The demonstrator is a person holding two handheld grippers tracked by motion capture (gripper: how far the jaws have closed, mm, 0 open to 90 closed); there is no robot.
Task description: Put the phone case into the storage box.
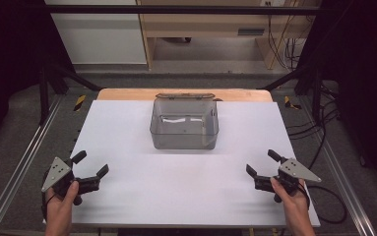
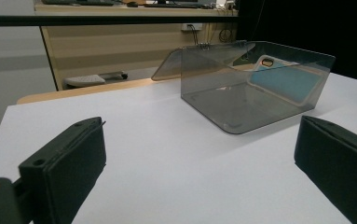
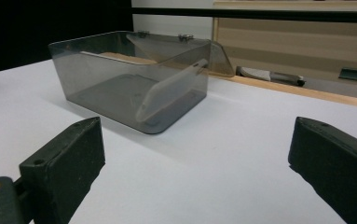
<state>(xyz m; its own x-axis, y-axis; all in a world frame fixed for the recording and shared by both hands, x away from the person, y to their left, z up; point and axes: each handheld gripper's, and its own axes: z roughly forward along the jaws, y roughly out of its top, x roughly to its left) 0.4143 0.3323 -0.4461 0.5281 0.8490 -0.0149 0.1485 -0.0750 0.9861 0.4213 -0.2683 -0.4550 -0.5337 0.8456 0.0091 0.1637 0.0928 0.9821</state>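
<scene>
Grippers both idle, jaws spread wide, nothing held. Left gripper (image 1: 91, 164) at table's 8 o'clock, right gripper (image 1: 260, 162) at 4 o'clock, each hovering just above white table (image 1: 127, 128). Smoky clear box (image 1: 184, 124) sits at 12 o'clock, lid (image 1: 185, 96) flipped back, well apart from both. Phone case (image 2: 285, 80) leans inside box, against wall.
</scene>
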